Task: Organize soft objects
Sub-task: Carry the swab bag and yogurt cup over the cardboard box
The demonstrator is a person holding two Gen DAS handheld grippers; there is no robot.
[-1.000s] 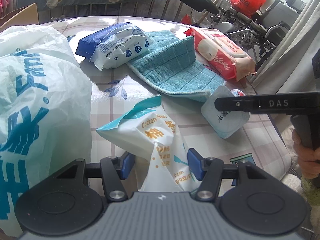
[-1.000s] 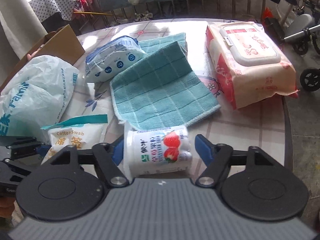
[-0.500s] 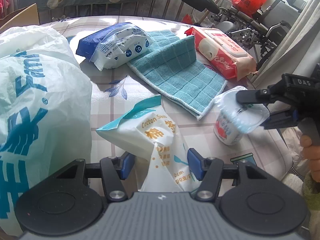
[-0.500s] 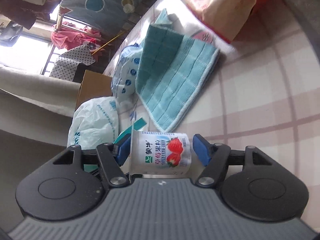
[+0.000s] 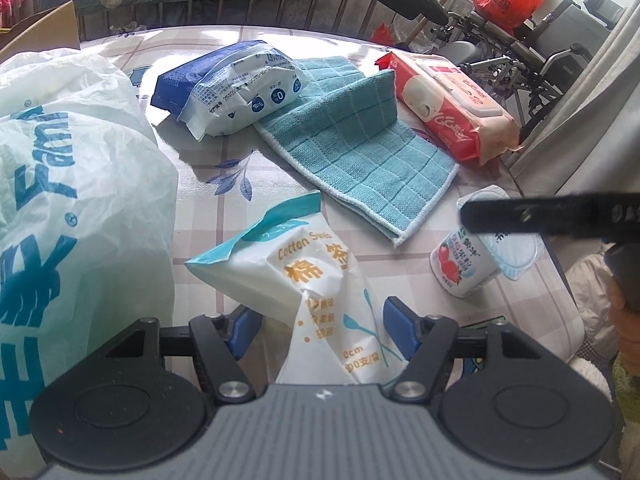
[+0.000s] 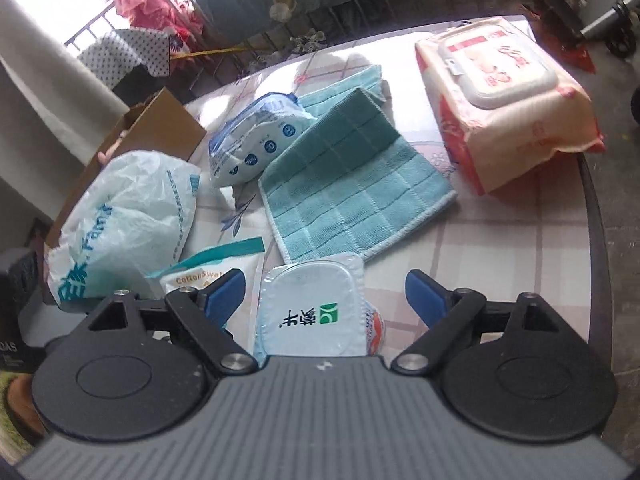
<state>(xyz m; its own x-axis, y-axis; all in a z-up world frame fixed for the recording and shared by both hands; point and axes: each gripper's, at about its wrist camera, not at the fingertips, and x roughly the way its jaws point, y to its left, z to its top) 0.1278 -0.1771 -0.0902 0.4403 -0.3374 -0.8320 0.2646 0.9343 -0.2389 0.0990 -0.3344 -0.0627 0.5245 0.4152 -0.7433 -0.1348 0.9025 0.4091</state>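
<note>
A white bag of cotton swabs (image 5: 320,276) lies on the checked table between the blue pads of my left gripper (image 5: 322,332). Its jaws are opening, and the left pad stands clear of the bag. A strawberry yoghurt cup (image 6: 312,312) stands upright near the table's right edge, lid up. My right gripper (image 6: 324,300) straddles it with its jaws opening and both pads off its sides. In the left wrist view the cup (image 5: 464,268) shows beneath a black finger of the right gripper. A folded teal cloth (image 5: 352,148) lies behind both.
A big white plastic bag (image 5: 72,200) fills the left side, with a cardboard box (image 6: 160,128) behind it. A blue and white pack (image 5: 236,84) and a red wipes pack (image 5: 448,108) lie at the back. The table's rim (image 6: 596,216) curves close on the right.
The right gripper turned the yoghurt cup from lying sideways to standing on the table and let go, its jaws spreading. The left jaws widened a little around the swab bag.
</note>
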